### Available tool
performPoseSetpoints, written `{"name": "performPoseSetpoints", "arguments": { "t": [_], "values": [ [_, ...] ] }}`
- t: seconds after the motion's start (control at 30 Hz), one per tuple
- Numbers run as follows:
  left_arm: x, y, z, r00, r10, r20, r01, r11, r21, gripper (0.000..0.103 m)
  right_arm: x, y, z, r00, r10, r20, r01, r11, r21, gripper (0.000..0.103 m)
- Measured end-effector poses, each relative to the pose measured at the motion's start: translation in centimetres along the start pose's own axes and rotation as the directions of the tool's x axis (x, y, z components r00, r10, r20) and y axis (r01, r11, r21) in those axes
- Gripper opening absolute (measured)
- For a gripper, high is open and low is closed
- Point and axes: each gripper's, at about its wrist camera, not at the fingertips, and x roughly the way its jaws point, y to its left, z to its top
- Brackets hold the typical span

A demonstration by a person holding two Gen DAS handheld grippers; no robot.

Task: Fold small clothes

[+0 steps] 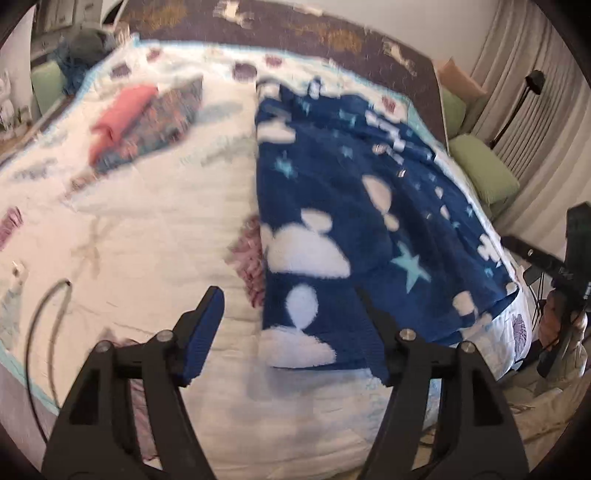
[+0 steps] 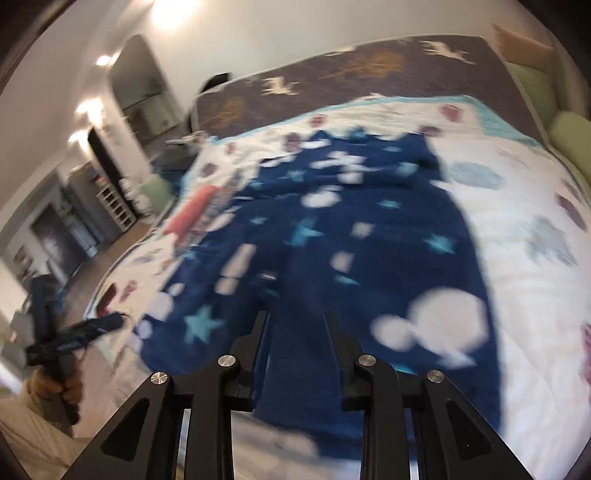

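Observation:
A dark blue fleece garment point(image 1: 343, 206) with white clouds and pale blue stars lies spread on the white quilted bed point(image 1: 155, 206). My left gripper point(image 1: 291, 328) is open above the garment's near left edge, with nothing between its blue-padded fingers point(image 1: 203, 332). In the right wrist view the same garment point(image 2: 332, 236) fills the middle. My right gripper point(image 2: 297, 347) has its jaws a small way apart with the garment's near edge between them; the view is blurred. The left gripper also shows in the right wrist view point(image 2: 107, 323), and the right gripper in the left wrist view point(image 1: 524, 251).
A stack of folded clothes, pink point(image 1: 122, 114) on top of a patterned piece point(image 1: 166, 118), lies at the bed's far left. Green cushions point(image 1: 484, 170) sit along the right side. A dark patterned headboard point(image 1: 332, 33) stands behind. A cable point(image 1: 48, 314) lies at the near left.

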Motion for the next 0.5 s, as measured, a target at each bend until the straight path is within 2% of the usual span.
{"name": "performPoseSetpoints", "arguments": {
  "t": [0.1,0.2,0.3,0.37,0.43,0.5],
  "values": [
    [2.9,0.5,-0.9,0.995,0.027,-0.095,-0.03,0.999,-0.029,0.069,2.4,2.4,0.1,0.998,0.06,-0.032,-0.061,0.997,-0.055,0.028],
    [2.8,0.2,-1.4,0.997,0.035,-0.062,-0.035,0.999,0.005,0.07,5.1,2.8,-0.7,0.993,0.056,-0.107,-0.063,0.996,-0.063,0.028],
    [2.3,0.3,-1.3,0.997,0.037,-0.072,-0.036,0.999,0.024,0.07,7.9,0.9,-2.6,0.973,-0.002,-0.232,0.001,1.0,-0.003,0.028],
    [1.7,0.6,-0.9,0.997,0.051,-0.064,-0.05,0.999,0.018,0.07,7.2,-0.3,-3.2,0.978,0.053,-0.2,-0.043,0.998,0.053,0.028],
    [1.0,1.4,0.0,0.998,0.054,-0.029,-0.054,0.999,-0.006,0.07,5.8,-0.6,-2.9,0.981,0.047,-0.186,-0.036,0.998,0.061,0.028],
    [0.6,2.1,0.9,1.0,0.025,-0.012,-0.025,0.999,-0.042,0.07,4.1,-0.8,-2.5,0.992,0.018,-0.126,-0.013,0.999,0.047,0.029]
  ]
}}
